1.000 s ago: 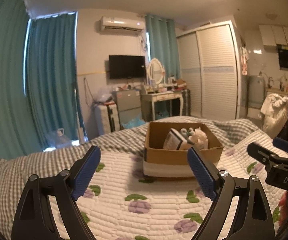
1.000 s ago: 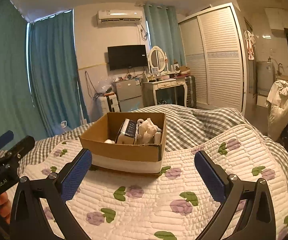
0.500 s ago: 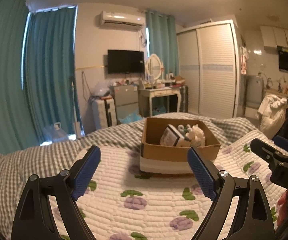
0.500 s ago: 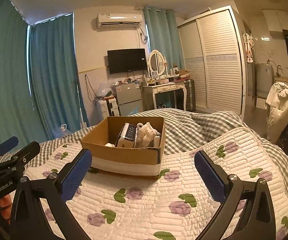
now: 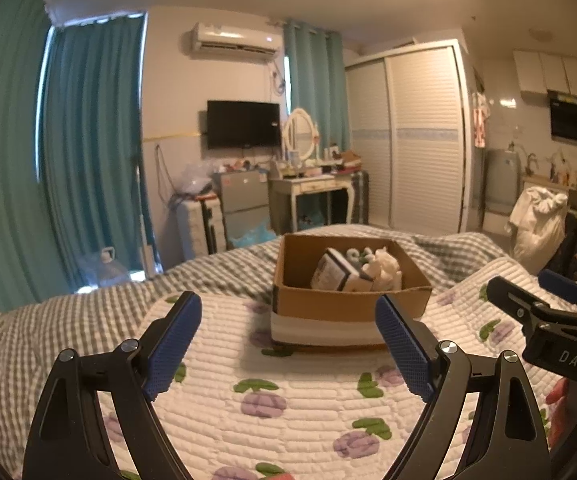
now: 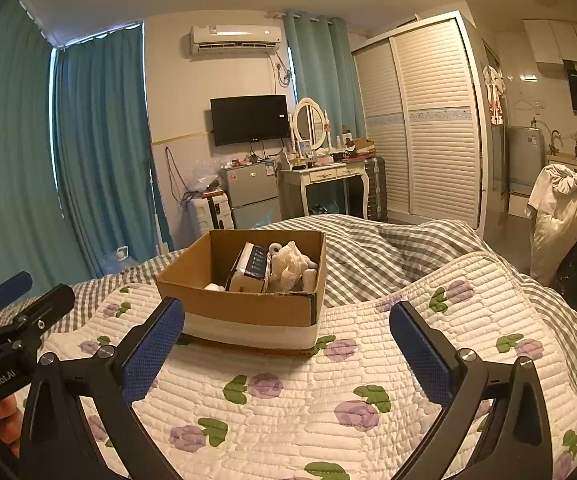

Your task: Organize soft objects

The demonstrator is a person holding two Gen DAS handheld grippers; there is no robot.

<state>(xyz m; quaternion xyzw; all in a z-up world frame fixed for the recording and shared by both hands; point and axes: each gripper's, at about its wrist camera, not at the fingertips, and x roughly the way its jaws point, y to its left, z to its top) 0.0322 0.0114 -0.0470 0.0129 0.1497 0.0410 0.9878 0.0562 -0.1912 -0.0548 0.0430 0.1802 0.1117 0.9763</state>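
Note:
A brown cardboard box (image 5: 348, 304) (image 6: 248, 308) stands on the flowered white quilt (image 5: 288, 392) (image 6: 308, 392) of a bed. Inside it lie a cream plush toy (image 5: 384, 270) (image 6: 290, 266), a dark-and-white soft pack (image 5: 334, 272) (image 6: 252, 268) and smaller white items. My left gripper (image 5: 288, 344) is open and empty, a little short of the box. My right gripper (image 6: 288, 344) is open and empty, also short of the box. Each gripper shows at the edge of the other's view: the right one (image 5: 544, 300), the left one (image 6: 16, 304).
A grey checked blanket (image 6: 388, 252) lies bunched behind and right of the box. Beyond the bed stand teal curtains (image 5: 88, 152), a small fridge (image 6: 252, 196), a dressing table (image 6: 328, 176), a wardrobe (image 6: 428, 120) and a chair with white clothing (image 6: 556, 208).
Both grippers have drawn back and risen a little, so the box sits lower and farther in view. Both stay open and empty.

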